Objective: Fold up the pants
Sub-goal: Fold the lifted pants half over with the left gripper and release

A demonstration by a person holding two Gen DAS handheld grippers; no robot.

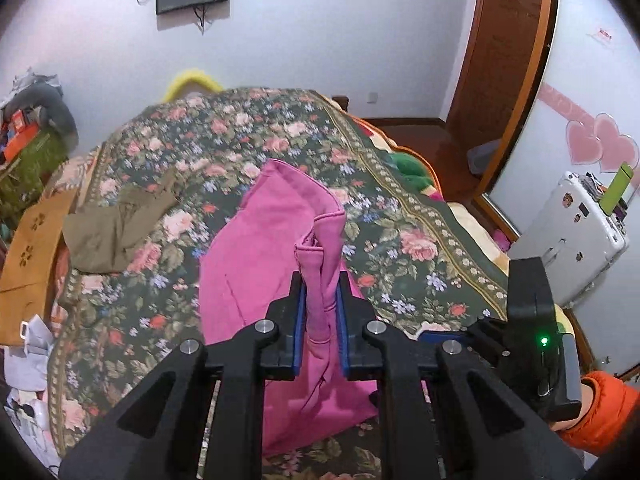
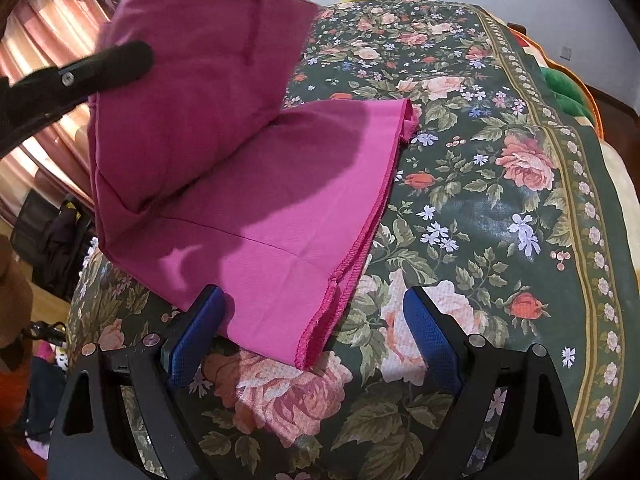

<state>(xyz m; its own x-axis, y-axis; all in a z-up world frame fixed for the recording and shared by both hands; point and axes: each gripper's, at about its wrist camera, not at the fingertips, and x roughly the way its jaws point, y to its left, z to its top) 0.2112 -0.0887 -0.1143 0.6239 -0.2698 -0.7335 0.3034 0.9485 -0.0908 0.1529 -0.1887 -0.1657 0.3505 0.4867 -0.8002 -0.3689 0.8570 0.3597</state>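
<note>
Pink pants (image 1: 256, 240) lie on the floral bedspread (image 1: 400, 216). My left gripper (image 1: 320, 292) is shut on a bunched edge of the pants and holds it lifted above the bed. In the right wrist view the pants (image 2: 280, 208) lie partly flat, with one part raised and folding over at the upper left. My right gripper (image 2: 312, 316) is open and empty, its blue pads on either side of the near hemmed corner of the pants. The right gripper's body also shows in the left wrist view (image 1: 532, 320). The left gripper's black arm (image 2: 80, 72) shows at the left.
An olive-brown garment (image 1: 116, 224) lies on the bed's left side. A brown cloth (image 1: 36, 248) hangs at the bed's left edge. A white suitcase (image 1: 568, 236) stands to the right, by a wooden door (image 1: 500, 60). Striped curtains (image 2: 48, 40) hang at left.
</note>
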